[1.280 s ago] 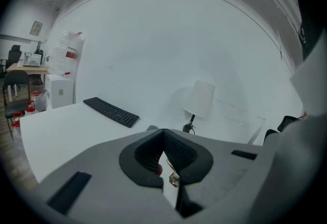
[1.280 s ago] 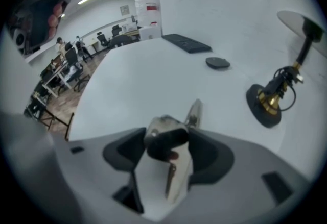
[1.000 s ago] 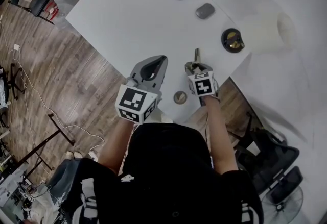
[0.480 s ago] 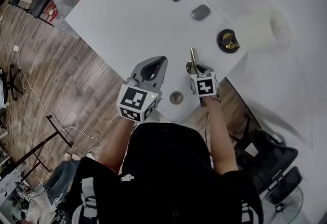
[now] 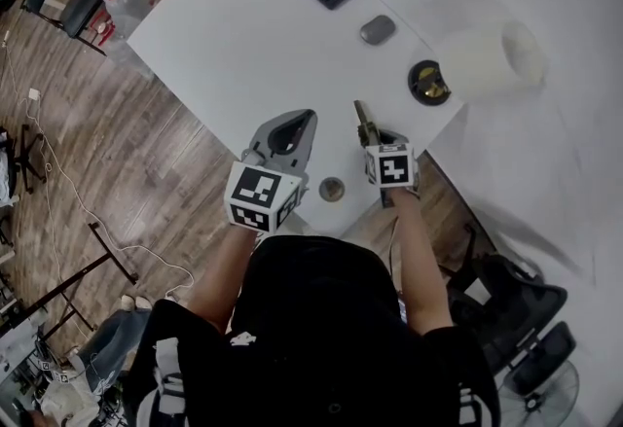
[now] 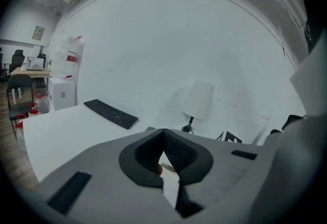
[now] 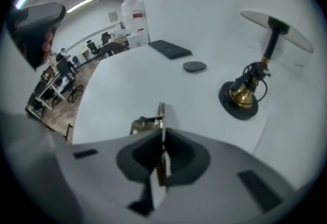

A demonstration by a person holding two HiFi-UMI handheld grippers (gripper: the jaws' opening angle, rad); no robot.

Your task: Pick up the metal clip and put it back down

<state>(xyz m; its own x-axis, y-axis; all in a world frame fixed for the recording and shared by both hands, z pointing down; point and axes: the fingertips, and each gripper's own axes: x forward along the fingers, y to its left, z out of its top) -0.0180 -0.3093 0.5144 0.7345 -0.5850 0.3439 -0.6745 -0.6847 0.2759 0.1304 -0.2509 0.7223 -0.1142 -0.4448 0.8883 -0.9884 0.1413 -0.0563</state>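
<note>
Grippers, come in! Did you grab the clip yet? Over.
Right gripper: jaws just closed, now shut on the metal clip. Left gripper shut, holding nothing. Nothing in the way; lamp stands well off.

The lower half of the metal clip (image 7: 160, 116) is hidden between the pads of the right gripper (image 7: 161, 139). The small round thing (image 5: 332, 189) on the table (image 5: 243, 46) is too small to identify.
</note>
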